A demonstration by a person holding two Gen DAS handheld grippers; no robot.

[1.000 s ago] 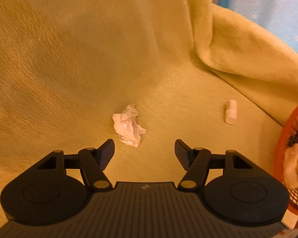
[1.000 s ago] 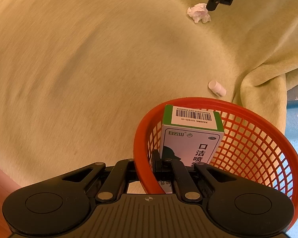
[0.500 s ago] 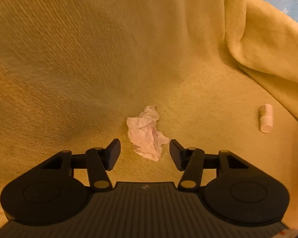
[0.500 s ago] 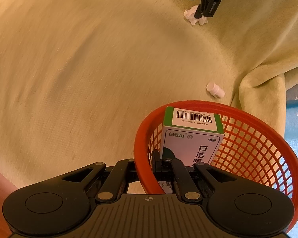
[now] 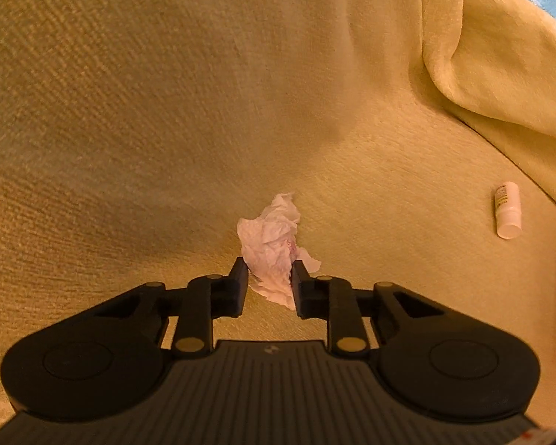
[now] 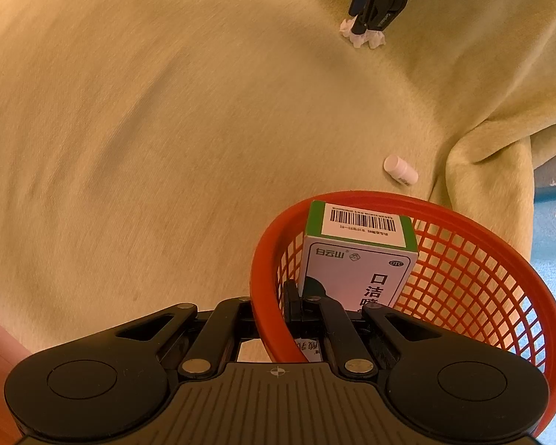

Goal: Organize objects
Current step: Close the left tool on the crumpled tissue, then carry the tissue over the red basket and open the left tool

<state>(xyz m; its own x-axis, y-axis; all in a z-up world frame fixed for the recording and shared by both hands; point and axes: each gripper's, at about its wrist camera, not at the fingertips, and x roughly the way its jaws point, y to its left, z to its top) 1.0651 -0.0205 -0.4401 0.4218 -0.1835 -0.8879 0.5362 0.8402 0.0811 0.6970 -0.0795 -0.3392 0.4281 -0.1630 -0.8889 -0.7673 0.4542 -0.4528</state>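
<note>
Your left gripper [image 5: 270,272] pinches the crumpled white tissue [image 5: 274,244] lying on the soft yellow blanket [image 5: 166,111]. Your right gripper [image 6: 274,309] is clamped on the rim of the round red plastic basket [image 6: 463,259], which holds a white-and-green cardboard box [image 6: 356,259]. A small white tube [image 5: 507,209] lies well apart from the tissue.

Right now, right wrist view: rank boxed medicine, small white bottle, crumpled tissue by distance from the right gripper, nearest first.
1. Boxed medicine: in the red basket whose rim the right gripper clamps, right at the fingers.
2. Small white bottle: lying on the yellow blanket just beyond the basket's far rim.
3. Crumpled tissue: far top of view, between the left gripper's fingers.
</note>
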